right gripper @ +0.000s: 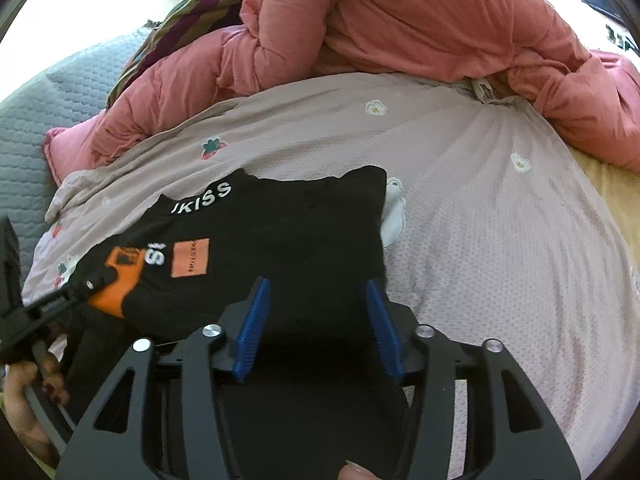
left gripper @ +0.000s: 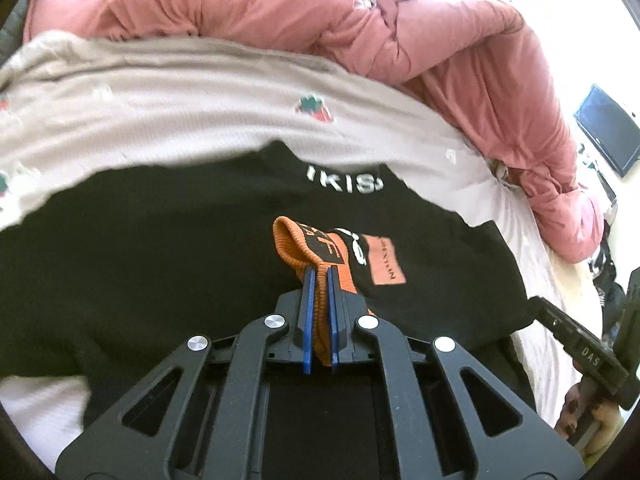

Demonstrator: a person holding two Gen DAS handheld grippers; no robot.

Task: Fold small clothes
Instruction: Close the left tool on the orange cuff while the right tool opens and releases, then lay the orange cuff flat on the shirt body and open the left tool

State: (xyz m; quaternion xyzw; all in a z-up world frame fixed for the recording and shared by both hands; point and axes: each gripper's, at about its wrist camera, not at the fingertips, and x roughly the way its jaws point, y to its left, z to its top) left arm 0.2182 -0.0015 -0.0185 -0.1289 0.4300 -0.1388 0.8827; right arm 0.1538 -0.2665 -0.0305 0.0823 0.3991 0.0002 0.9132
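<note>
The black garment [left gripper: 168,264] lies spread on the pale floral bedsheet [left gripper: 168,96], its white lettering partly cut off by a fold at the far edge. The left gripper [left gripper: 321,280] has its blue fingers [left gripper: 307,312] pressed nearly together on the garment's orange ribbed cuff [left gripper: 298,248], which bulges out in a loop beyond the tips; how much cuff sits deeper between the pads is hidden. In the right wrist view the same gripper [right gripper: 94,282] enters from the left edge, blurred, with the cuff at its tip and part of a hand [right gripper: 28,408] below it, mostly cropped. The right gripper [right gripper: 318,292] hangs over the near edge of the garment with its blue fingers [right gripper: 256,320] standing moderately apart; black cloth shows between them, but whether the pads touch it cannot be told. A pink quilt [right gripper: 400,28] is heaped along the far side of the bed, covering the sheet's far edge.
</note>
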